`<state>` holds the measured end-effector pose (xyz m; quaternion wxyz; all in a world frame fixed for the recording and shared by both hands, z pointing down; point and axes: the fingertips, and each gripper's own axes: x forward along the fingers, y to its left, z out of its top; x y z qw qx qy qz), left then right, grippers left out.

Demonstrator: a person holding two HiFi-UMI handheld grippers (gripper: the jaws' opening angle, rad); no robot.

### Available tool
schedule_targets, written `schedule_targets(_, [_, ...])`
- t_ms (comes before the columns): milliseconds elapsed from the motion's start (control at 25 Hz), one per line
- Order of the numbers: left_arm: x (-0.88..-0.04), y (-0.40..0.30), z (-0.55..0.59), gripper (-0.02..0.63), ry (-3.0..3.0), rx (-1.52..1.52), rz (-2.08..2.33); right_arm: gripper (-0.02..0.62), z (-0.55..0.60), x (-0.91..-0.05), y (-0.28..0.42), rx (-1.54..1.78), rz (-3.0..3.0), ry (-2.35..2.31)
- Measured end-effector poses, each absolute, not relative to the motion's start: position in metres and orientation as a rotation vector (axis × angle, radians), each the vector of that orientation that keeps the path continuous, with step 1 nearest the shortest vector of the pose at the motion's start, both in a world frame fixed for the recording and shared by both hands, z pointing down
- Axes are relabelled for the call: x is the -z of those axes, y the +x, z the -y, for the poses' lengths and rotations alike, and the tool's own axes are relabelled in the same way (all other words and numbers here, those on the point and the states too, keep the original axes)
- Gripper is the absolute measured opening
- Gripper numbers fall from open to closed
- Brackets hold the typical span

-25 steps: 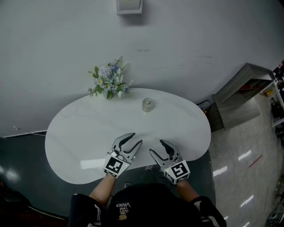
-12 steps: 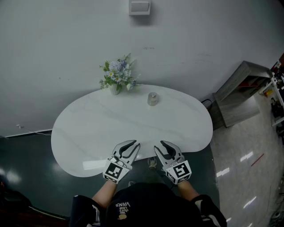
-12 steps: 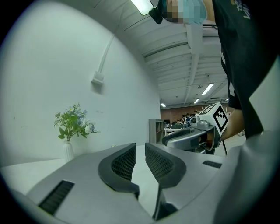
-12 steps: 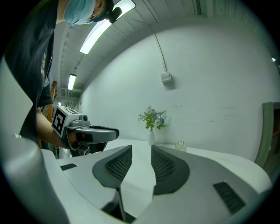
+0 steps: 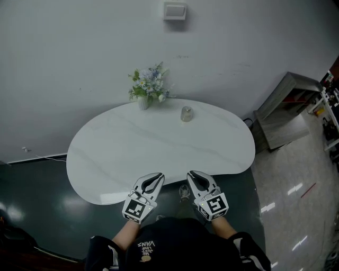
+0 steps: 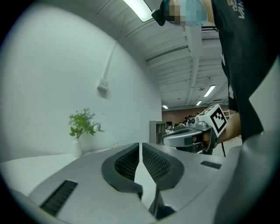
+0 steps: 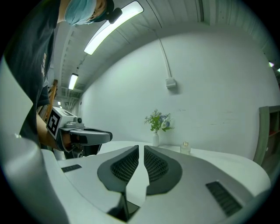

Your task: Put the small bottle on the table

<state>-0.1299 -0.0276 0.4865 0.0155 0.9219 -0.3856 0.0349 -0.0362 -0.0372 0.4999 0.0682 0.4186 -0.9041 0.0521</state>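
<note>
The small clear bottle (image 5: pixel 186 114) stands upright on the white table (image 5: pixel 132 153) near its far edge, right of the flower vase (image 5: pixel 144 101). The right gripper view shows the bottle (image 7: pixel 185 148) far ahead, beside the vase (image 7: pixel 155 139). My left gripper (image 5: pixel 157 176) and right gripper (image 5: pixel 192 173) hover side by side at the table's near edge, far from the bottle. Both pairs of jaws are closing and stand nearly together, with nothing between them, as seen along the left gripper (image 6: pixel 141 146) and the right gripper (image 7: pixel 141 148).
The kidney-shaped table stands against a pale wall with a small box (image 5: pixel 175 10) mounted high on it. A grey cabinet (image 5: pixel 286 106) stands on the floor to the right. A cable runs along the floor at the left. The dark floor lies below the near edge.
Both grippers' jaws have closed from wide open to nearly together. The view has drawn back, so the grippers now sit at the table's near edge instead of over it.
</note>
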Motion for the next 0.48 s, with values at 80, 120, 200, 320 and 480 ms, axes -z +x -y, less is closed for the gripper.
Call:
schedule_targets(80, [-0.486,-0.135,0.018,0.037,2.867,-0.103,1.206,0.061,0.028,-0.501,-0.040,-0.162,2.718,1.264])
schedule_targets(120, [-0.486,-0.137,0.013,0.035,2.866,-0.100,1.209,0.060,0.025,-0.501,-0.042,-0.161,2.716,1.263])
schedule_targets(200, [-0.485,-0.142,0.004,0.034,2.861,-0.091,1.216,0.059,0.017,-0.500,-0.046,-0.162,2.719,1.266])
schedule_targets(320, [-0.486,-0.149,-0.009,0.031,2.846,-0.087,1.232,0.057,0.003,-0.500,-0.054,-0.162,2.725,1.254])
schedule_targets(480, [-0.490,-0.157,-0.025,0.029,2.835,-0.109,1.244,0.055,-0.011,-0.501,-0.063,-0.159,2.726,1.232])
